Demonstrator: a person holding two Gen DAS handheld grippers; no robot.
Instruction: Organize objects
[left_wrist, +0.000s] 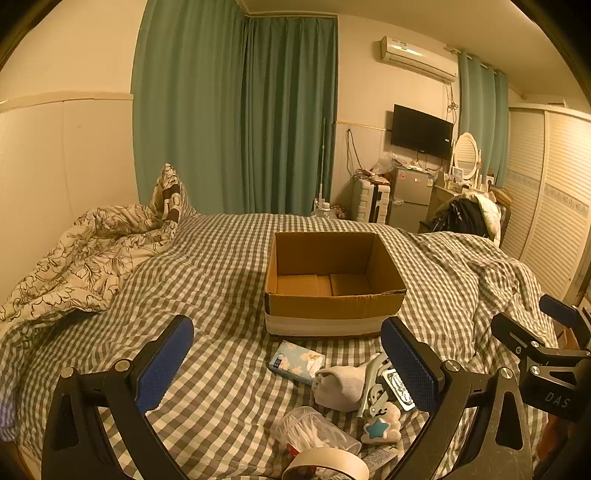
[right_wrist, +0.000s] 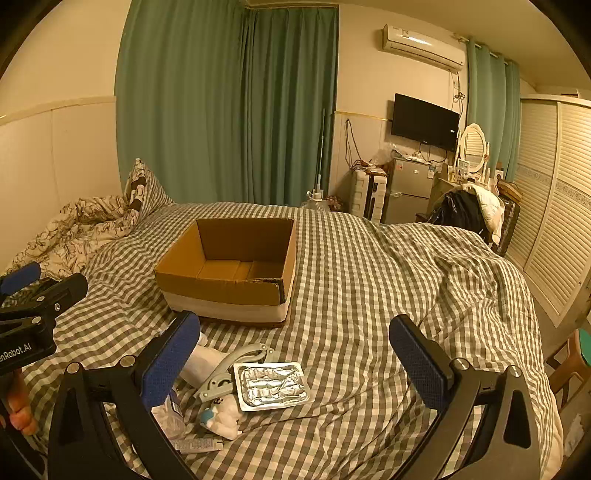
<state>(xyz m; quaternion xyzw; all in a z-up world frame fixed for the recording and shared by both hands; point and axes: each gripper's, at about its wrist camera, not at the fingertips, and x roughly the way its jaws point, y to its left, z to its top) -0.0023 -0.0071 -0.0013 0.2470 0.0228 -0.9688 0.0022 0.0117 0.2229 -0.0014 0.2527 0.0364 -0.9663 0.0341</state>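
An empty cardboard box (left_wrist: 334, 284) (right_wrist: 231, 275) stands open on the checked bed. In front of it lies a cluster of small items: a blue tissue pack (left_wrist: 297, 361), a white sock (left_wrist: 341, 386) (right_wrist: 205, 363), a grey metal hand tool (left_wrist: 375, 384) (right_wrist: 231, 373), a foil blister tray (right_wrist: 272, 384), a white toy with a blue star (left_wrist: 382, 424) (right_wrist: 223, 417), a clear plastic tub (left_wrist: 312, 432) and a tape roll (left_wrist: 327, 465). My left gripper (left_wrist: 286, 369) is open above this cluster. My right gripper (right_wrist: 295, 363) is open over the tray, holding nothing.
A crumpled floral duvet (left_wrist: 81, 266) and a pillow (left_wrist: 168, 195) lie at the bed's left. Beyond the bed stand green curtains (left_wrist: 236, 118), a small fridge (left_wrist: 410, 195), a suitcase (left_wrist: 369, 201) and a louvred wardrobe (left_wrist: 554, 206) on the right.
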